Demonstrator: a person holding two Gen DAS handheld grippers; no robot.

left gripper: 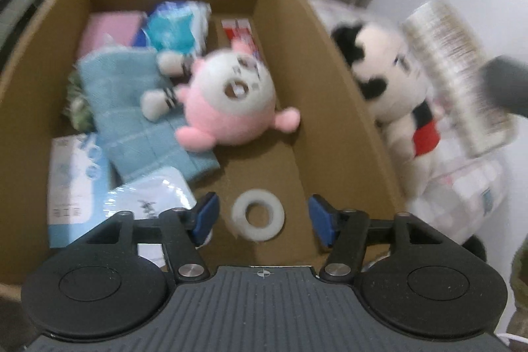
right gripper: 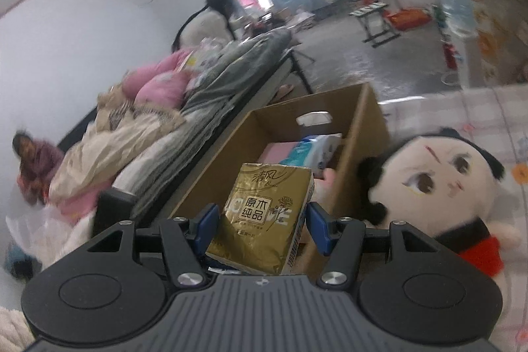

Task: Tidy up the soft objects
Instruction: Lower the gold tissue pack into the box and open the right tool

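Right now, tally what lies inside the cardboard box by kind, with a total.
Plush toys: 1, the pink and white round plush.
Folded cloths: 2, the light blue checked towel and the pink folded cloth.
Plastic-wrapped packs: 4.
Tape rolls: 1, the white ring.
Total: 8 visible; others may be hidden.
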